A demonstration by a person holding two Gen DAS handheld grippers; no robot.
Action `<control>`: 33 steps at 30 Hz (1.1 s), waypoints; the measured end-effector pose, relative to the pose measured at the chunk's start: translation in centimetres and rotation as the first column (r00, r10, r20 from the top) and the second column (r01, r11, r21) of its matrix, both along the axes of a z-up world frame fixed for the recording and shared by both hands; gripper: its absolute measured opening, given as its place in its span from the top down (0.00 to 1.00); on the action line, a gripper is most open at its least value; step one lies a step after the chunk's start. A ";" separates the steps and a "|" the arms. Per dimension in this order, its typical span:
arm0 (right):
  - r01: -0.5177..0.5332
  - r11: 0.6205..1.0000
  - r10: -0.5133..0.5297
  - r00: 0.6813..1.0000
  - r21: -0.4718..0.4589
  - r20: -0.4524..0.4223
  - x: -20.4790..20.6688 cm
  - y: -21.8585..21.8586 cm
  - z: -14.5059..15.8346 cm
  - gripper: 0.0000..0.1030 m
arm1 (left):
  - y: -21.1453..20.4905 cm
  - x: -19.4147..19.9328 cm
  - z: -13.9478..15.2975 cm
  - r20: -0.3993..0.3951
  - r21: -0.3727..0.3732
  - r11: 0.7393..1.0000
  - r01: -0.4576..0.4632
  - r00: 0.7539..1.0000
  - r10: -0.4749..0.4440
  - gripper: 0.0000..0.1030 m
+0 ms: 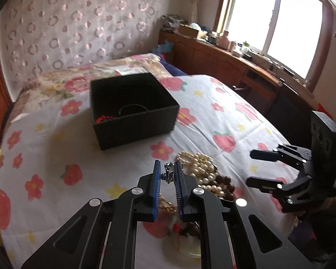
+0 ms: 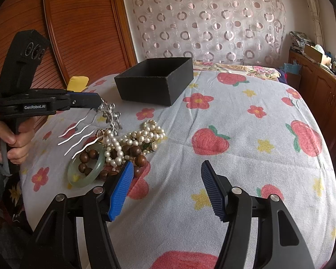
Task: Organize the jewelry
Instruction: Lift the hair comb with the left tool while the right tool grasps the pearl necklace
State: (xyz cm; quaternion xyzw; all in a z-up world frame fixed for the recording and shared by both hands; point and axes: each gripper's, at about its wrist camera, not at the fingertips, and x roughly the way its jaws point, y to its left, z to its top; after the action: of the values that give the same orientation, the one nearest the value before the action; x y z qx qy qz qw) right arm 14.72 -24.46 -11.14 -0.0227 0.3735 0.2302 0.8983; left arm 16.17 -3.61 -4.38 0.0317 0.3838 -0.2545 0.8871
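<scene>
A pile of jewelry lies on the flowered bedsheet: pearl strands (image 2: 145, 132) (image 1: 199, 163), brown wooden beads (image 2: 136, 152) (image 1: 224, 181) and a pale green jade bangle (image 2: 87, 172). My left gripper (image 1: 167, 176) (image 2: 99, 102) is shut on the crystal head of a silver hair comb (image 2: 78, 132) (image 1: 168, 172), which hangs lifted over the pile with its wavy prongs pointing down. Behind the pile stands an open black box (image 1: 132, 125) (image 2: 154, 89) with a red cord and a dark ring inside. My right gripper (image 2: 165, 174) (image 1: 249, 168) hovers open beside the pile, holding nothing.
A person's hand (image 2: 15, 139) grips the left tool's handle. A wooden cabinet (image 1: 224, 60) with clutter runs under the window on the right. A wooden panel (image 2: 78, 33) and a yellow cushion (image 2: 78, 81) lie left of the bed. A folded floral quilt (image 1: 78, 78) lies behind the box.
</scene>
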 end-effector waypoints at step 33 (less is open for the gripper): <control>-0.275 0.957 0.265 0.958 -0.089 -0.112 5.4 12.9 0.7 0.64 | 3.2 -0.5 1.7 0.233 -0.050 0.981 -0.187 0.953 0.194 0.94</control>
State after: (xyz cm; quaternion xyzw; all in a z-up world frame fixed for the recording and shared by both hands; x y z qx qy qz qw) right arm 20.15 -11.59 -10.41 -0.1087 0.4223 0.3321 0.8364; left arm 15.65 -0.43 -2.71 0.0122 0.2731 -0.1675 0.9472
